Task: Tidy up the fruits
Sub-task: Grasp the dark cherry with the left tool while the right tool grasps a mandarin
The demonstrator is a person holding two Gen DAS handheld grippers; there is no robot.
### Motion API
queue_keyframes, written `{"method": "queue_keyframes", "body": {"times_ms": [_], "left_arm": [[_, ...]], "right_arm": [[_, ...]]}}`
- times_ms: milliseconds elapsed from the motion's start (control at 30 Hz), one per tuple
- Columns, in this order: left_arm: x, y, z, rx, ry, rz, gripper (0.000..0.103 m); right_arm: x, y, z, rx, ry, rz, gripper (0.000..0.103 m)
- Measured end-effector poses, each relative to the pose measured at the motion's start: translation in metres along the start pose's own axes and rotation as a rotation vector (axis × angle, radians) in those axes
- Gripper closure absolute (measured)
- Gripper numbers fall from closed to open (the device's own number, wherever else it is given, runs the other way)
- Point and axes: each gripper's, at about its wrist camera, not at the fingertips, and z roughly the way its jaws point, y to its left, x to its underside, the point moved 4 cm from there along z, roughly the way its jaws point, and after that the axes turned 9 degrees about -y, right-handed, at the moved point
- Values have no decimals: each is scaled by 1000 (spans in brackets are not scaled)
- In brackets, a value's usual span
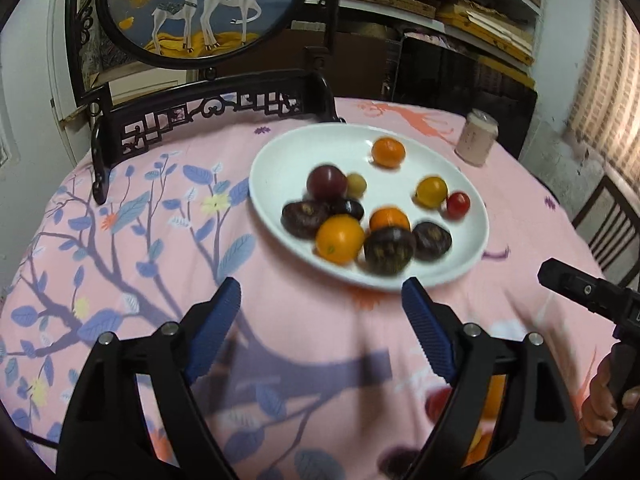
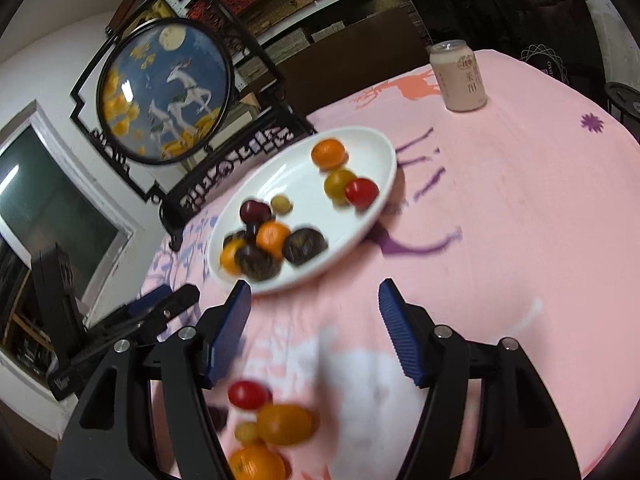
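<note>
Fingers of our left gripper (image 1: 320, 296) and right gripper (image 2: 314, 298) stand apart, empty; only the right wrist view shows loose fruit (image 2: 284, 424) at 6 o'clock, off the white plate (image 2: 360, 160).

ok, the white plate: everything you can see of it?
The white oval ceramic-looking plate is glossy, shallow, with a raised rim, and lies flat on the pink floral tablecloth, near a dark carved wooden stand. It holds small fruits: oranges, dark purple ones, a yellow tomato, a red one. Neither hand-held gripper touches it.
</note>
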Motion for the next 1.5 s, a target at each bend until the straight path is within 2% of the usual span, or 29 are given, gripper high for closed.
{"method": "queue_keyframes", "body": {"times_ms": [100,233,300,433,600,767,933,1100,1133,1200,1267,1300,1367,1400,1467,1500], "left_arm": [[16,-4,-13,-5,8,44,19],[29,-12,-29,16,2,79,19],[33,-17,-33,29,1,101,18],[44,-29,-39,32,9,158,9],[60,-30,-58,45,7,174,9],[79,-39,-74,53,2,246,9],[87,-48,-69,60,23,299,9],[94,-57,-62,68,44,347,10],[94,-59,-62,73,41,357,11],[95,-63,-60,89,41,370,20],[97,-65,-55,116,66,370,39],[97,-65,-53,124,77,366,43],[98,-63,-48,161,108,341,60],[98,-62,-47,171,113,329,60],[98,-60,-50,188,112,317,71],[97,-60,-52,192,108,312,72]], "right_arm": [[11,3,-11,-7,5,-14,36],[14,3,-23,-2,-21,-20,25],[15,1,-29,-5,-27,-8,25],[16,-4,-36,-6,-34,10,25],[29,-5,-53,-41,-23,15,25],[53,12,-68,-87,3,-61,25],[73,35,-63,-115,63,-171,25],[75,33,-61,-120,70,-157,25],[74,32,-61,-120,69,-151,25],[74,31,-60,-118,73,-142,25],[75,30,-58,-117,82,-139,25],[75,30,-58,-117,85,-138,25],[75,30,-58,-119,85,-139,25],[75,30,-59,-121,84,-139,25],[76,31,-59,-124,88,-141,25],[76,31,-58,-125,90,-143,25]]}}
